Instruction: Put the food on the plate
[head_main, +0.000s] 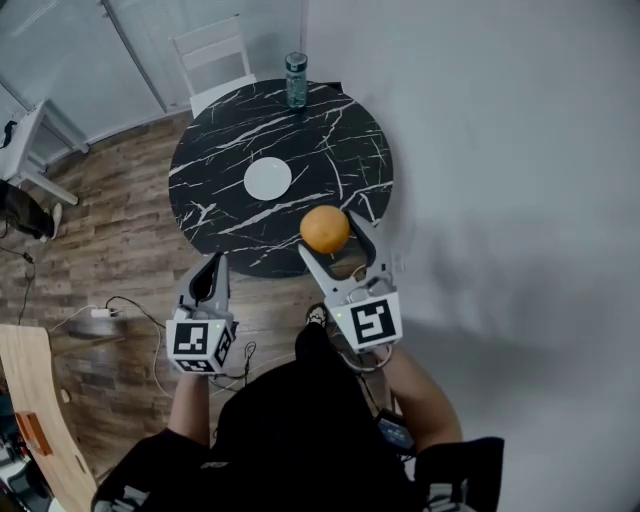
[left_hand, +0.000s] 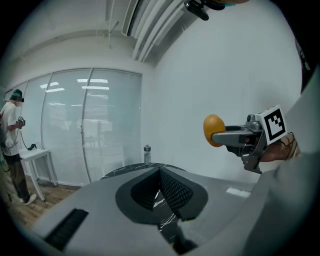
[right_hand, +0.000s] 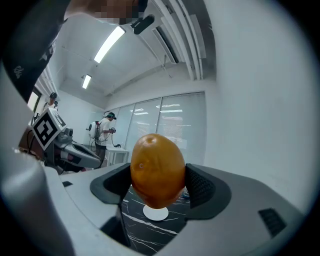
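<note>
A round black worktop (head_main: 345, 150), veined with white like marble, stands on a wood-plank floor (head_main: 120, 235). A small white plate (head_main: 268, 179) lies flat near the worktop's middle. A clear bottle (head_main: 296, 80) with a teal cap stands upright at the far edge, well apart from the plate.

Open black marble surrounds the white plate (head_main: 268, 179) on the round table (head_main: 345, 150). Beyond the plate, at the far rim, a water bottle (head_main: 296, 80) stands upright, well apart from it. A white chair (head_main: 213, 55) stands farther still, off the table. Nearer than the plate, the right gripper (head_main: 331, 222) holds an orange (head_main: 322, 233) over the near rim, with open tabletop between.
</note>
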